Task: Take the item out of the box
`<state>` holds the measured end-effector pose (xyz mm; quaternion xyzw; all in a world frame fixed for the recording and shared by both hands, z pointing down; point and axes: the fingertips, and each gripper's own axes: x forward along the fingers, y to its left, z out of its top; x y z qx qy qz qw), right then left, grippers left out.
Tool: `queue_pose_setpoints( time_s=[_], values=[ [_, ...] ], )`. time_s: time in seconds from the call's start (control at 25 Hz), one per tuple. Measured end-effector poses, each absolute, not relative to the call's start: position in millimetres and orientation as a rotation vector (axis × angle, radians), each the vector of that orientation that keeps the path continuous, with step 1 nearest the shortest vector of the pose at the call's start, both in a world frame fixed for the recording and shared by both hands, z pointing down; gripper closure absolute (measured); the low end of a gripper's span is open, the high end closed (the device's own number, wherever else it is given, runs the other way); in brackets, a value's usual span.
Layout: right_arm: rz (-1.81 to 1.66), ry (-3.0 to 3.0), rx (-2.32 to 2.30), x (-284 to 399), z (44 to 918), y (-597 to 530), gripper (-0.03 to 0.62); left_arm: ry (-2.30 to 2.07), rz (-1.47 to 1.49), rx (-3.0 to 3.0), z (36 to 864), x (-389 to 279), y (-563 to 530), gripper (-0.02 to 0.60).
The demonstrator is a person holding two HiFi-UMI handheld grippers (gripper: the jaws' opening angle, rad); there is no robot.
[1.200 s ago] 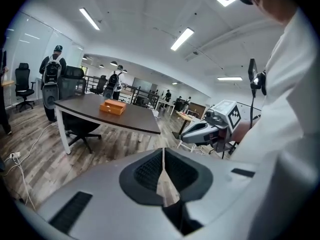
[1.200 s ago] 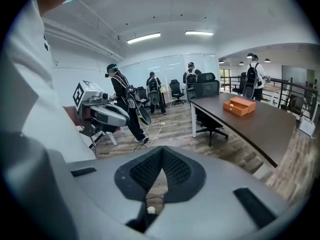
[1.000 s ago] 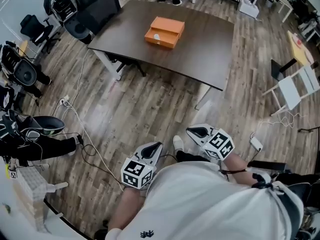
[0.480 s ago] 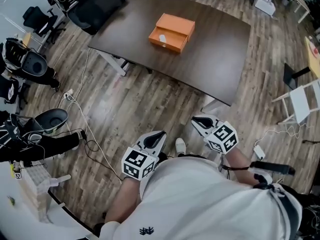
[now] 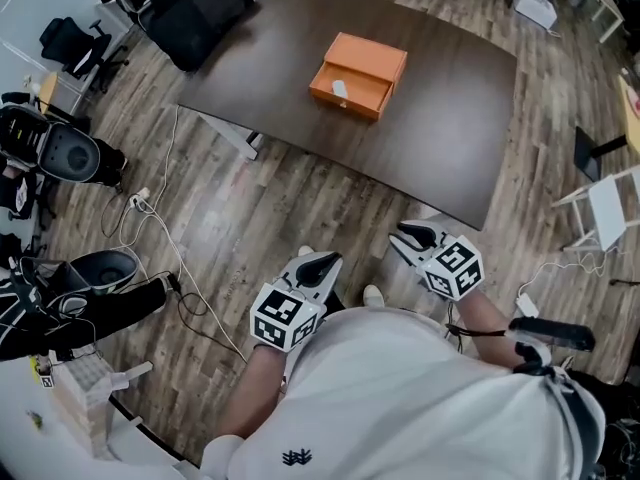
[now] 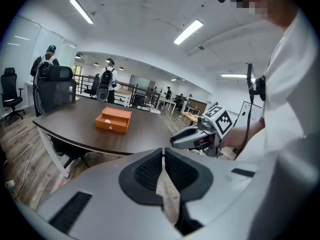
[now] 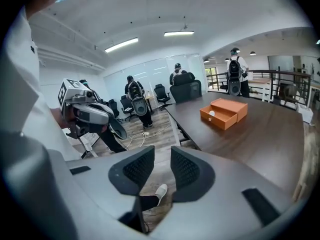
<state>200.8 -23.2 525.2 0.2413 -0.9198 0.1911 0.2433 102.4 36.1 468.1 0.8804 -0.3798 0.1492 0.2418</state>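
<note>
An orange box [image 5: 358,75] lies on the dark table [image 5: 440,138], its drawer pulled out with a small white item [image 5: 340,88] inside. The box also shows far ahead in the left gripper view [image 6: 113,120] and the right gripper view [image 7: 223,112]. Both grippers are held close to the person's body, over the wood floor and well short of the table. My left gripper [image 5: 325,261] has its jaws together and holds nothing [image 6: 164,159]. My right gripper [image 5: 405,234] has its jaws opening, with a gap and nothing between them [image 7: 162,164].
Black office chairs [image 5: 190,8] stand at the table's far left. Cables [image 5: 160,218] trail across the floor on the left, beside bags and gear [image 5: 60,153]. A white folding chair [image 5: 605,203] stands at the right. People with backpacks [image 7: 235,76] stand beyond the table.
The person has stepped toward the table, so the box and table sit lower and nearer in the head view. Both grippers have come forward with the body.
</note>
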Motion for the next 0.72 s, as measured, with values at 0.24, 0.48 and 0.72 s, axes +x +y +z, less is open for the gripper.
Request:
queue_pose_setpoints(
  time_s=[0.24, 0.48, 0.72],
  values=[
    [0.526, -2.467, 0.744, 141.2, 521.8, -80.5, 0.499, -0.976, 0.395, 2.447, 465.8, 31.9, -22.6, 0.557],
    [0.530, -2.407, 0.859, 91.9, 527.1, -146.9, 0.500, -0.921, 0.408, 2.509, 459.8, -36.8, -68.9, 0.557],
    [0.575, -2.350, 0.940, 60.1, 544.5, -213.1, 0.500, -0.921, 0.426, 2.493, 469.4, -98.0, -101.9, 0.557]
  ],
)
